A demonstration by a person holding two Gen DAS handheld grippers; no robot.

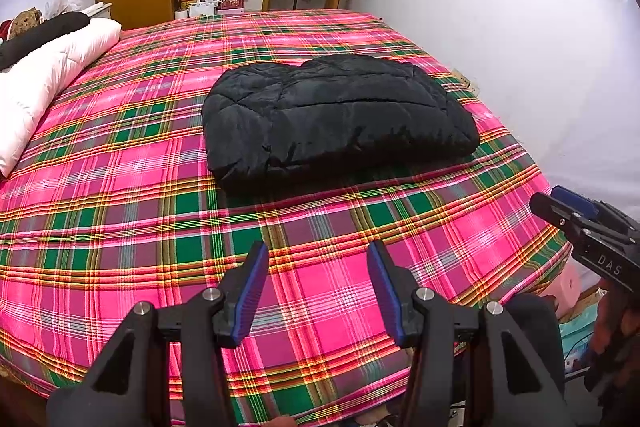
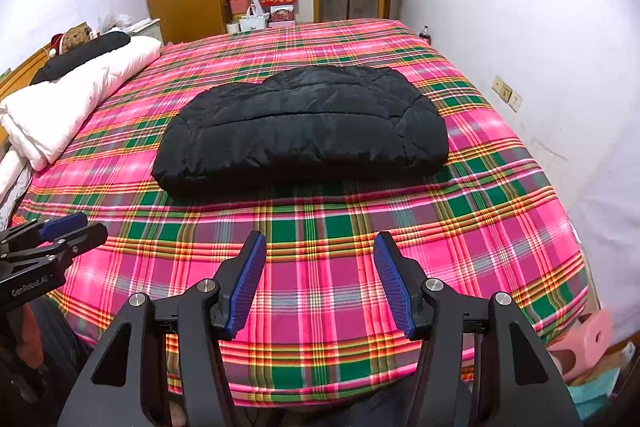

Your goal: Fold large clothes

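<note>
A black padded jacket (image 1: 340,119) is lying folded into a thick bundle in the middle of the bed (image 1: 120,211), on the pink and green plaid sheet. The left tongs (image 1: 318,291) are hovering over the near edge of the bed with both blue pads spread apart, grasping nothing. The right tongs (image 2: 320,281) are hanging just beside them, likewise released and well apart from the jacket. A white quilt (image 2: 80,95) is lying along the far left side.
</note>
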